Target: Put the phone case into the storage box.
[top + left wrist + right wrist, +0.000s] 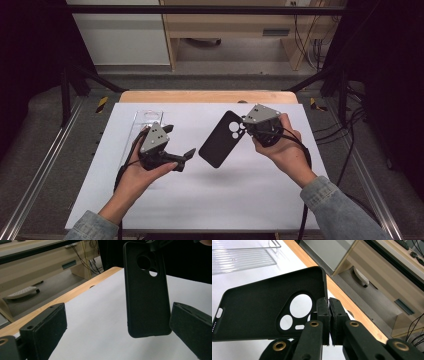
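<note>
A white sheet covers a light wooden table set on grey carpet between metal rails, while pale wooden furniture, a white panel and hanging cables stand behind, flanked by dark edges.

Left hand-held gripper agape, right clamped

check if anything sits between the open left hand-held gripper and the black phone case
Nothing visible does. The left hand-held gripper stands open, and the black phone case, clamped in the right hand-held gripper, hangs above bare white table sheet ahead of it.
</note>
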The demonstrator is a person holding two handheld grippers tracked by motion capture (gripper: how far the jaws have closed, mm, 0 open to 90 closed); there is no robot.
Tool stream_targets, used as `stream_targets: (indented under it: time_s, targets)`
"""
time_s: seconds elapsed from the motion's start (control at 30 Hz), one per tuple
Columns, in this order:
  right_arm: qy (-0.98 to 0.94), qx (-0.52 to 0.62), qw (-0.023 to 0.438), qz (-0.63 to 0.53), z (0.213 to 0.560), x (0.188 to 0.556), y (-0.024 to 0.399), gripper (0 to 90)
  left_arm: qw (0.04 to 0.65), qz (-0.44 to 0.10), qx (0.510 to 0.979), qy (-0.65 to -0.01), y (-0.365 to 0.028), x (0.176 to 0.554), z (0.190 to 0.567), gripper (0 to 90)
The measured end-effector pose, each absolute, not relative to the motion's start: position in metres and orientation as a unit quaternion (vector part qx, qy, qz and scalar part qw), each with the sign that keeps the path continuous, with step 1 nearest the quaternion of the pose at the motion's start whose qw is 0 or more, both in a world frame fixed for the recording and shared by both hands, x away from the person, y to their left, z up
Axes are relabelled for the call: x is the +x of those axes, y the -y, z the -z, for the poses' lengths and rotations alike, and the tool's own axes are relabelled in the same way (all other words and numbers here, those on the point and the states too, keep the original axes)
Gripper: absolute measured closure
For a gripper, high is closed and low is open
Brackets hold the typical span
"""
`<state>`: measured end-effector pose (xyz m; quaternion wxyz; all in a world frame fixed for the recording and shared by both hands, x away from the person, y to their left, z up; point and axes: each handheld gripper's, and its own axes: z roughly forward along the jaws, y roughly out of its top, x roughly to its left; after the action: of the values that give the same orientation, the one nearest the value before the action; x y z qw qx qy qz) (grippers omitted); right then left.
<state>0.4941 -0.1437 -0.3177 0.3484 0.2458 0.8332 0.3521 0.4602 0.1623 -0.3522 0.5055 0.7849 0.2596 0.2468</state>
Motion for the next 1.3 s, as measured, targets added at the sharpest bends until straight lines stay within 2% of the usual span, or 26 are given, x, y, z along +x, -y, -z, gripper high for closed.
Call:
stream_targets:
  time_s: [0.87, 1.3]
  targets:
    - [-0.822, 0.232, 0.384, -0.352, 0.312, 0.486, 0.136, 87.9, 0.483, -0.252, 0.802, -0.244, -0.145, 0.477, 0.346, 1.9]
    - [-0.82, 0.22, 0.393, -0.353, 0.311, 0.48, 0.128, 87.9, 0.481, -0.231, 0.814, -0.23, -0.128, 0.487, 0.347, 5.2]
